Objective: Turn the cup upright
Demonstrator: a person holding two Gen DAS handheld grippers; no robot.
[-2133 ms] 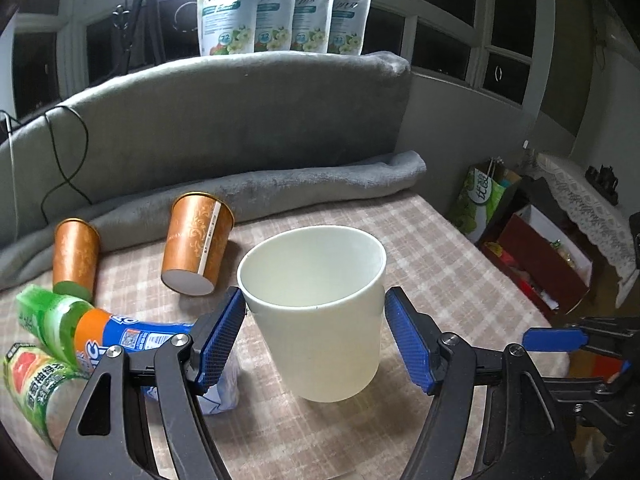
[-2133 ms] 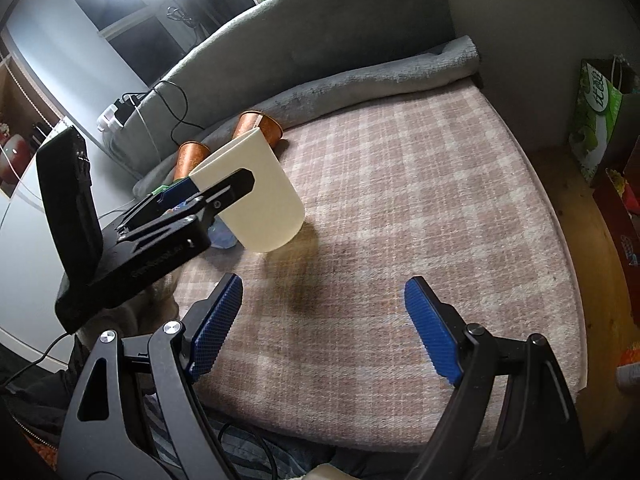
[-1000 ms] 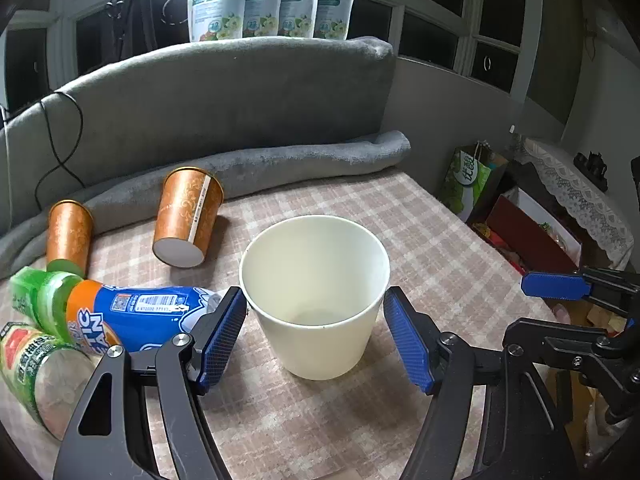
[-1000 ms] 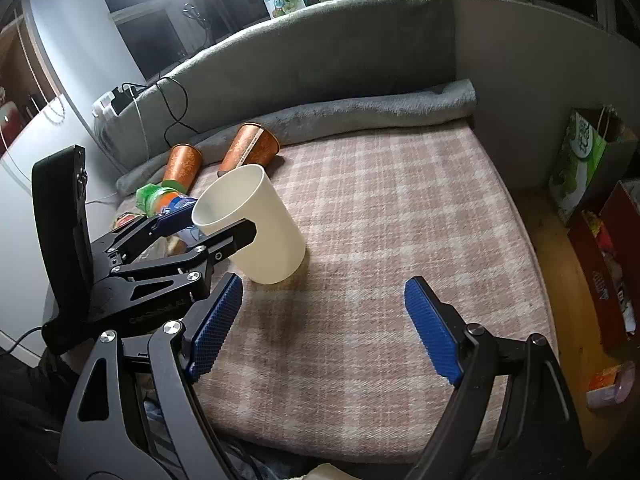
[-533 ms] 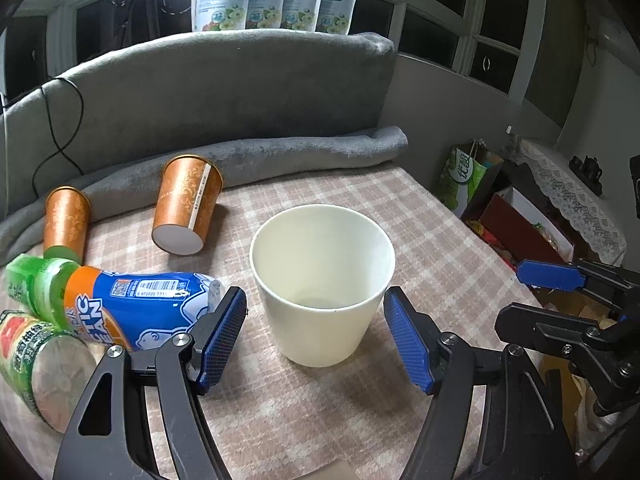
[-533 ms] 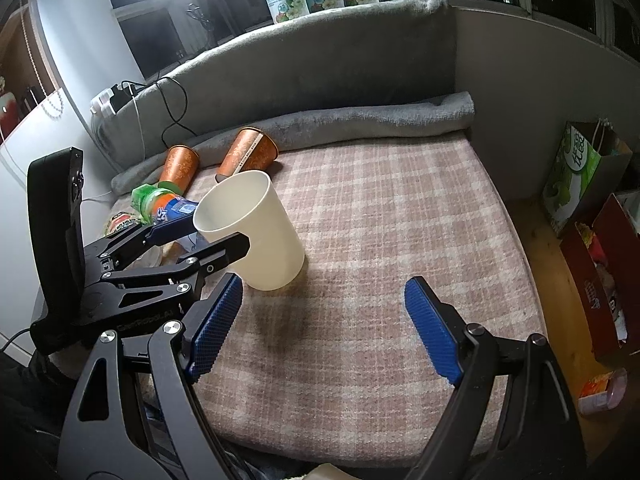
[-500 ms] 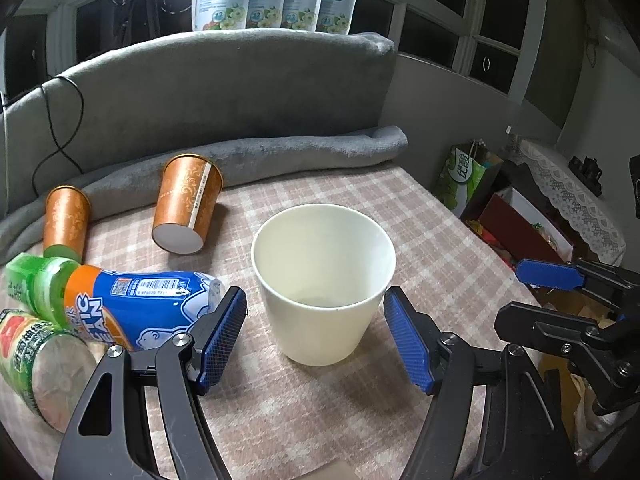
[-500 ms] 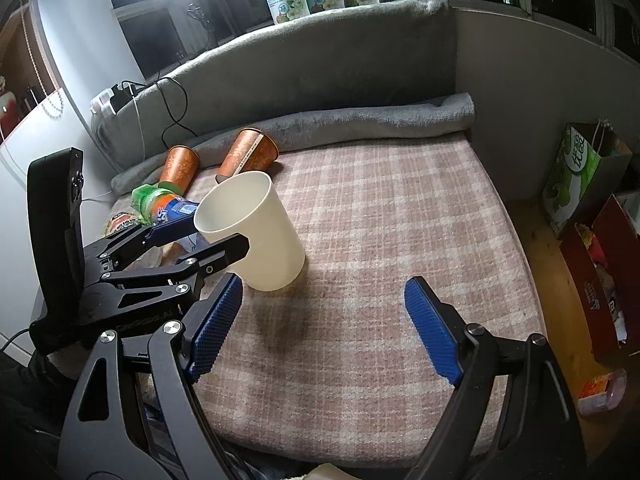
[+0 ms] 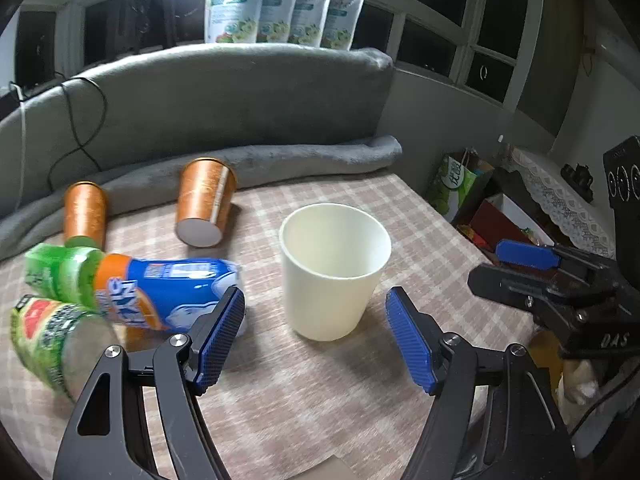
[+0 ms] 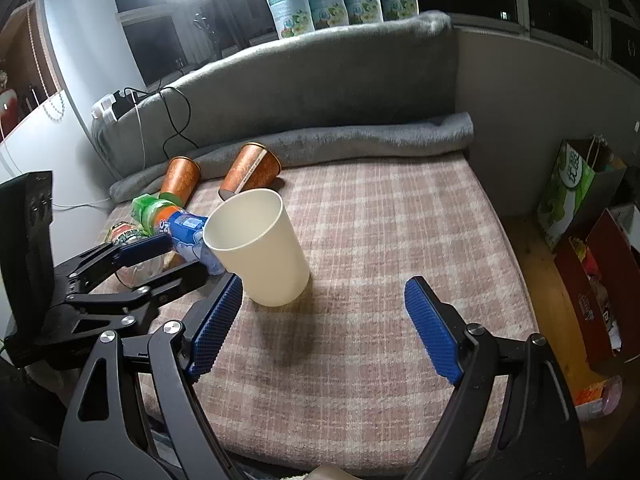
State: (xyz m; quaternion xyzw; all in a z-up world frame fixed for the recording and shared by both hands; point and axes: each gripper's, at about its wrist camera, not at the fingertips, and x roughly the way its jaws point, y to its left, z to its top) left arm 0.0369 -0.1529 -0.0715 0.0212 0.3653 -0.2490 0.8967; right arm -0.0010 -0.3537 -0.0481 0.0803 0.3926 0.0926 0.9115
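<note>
A cream paper cup (image 9: 332, 272) stands upright, mouth up, on the plaid table (image 9: 304, 392). It also shows in the right wrist view (image 10: 260, 252). My left gripper (image 9: 316, 338) is open and empty, its blue pads a little back from the cup on either side, not touching it. My right gripper (image 10: 326, 326) is open and empty, low over the cloth to the right of the cup. The left gripper (image 10: 160, 258) shows in the right wrist view beside the cup.
Two orange paper cups (image 9: 204, 204) (image 9: 85, 212) lie on their sides against a rolled grey blanket (image 9: 280, 156). A blue-labelled bottle (image 9: 160, 292) and a green-labelled bottle (image 9: 52, 344) lie at the left. Bags and boxes (image 10: 576, 192) stand on the floor right of the table.
The left gripper has drawn back from the cup, which now stands free on the cloth. The right gripper has barely moved.
</note>
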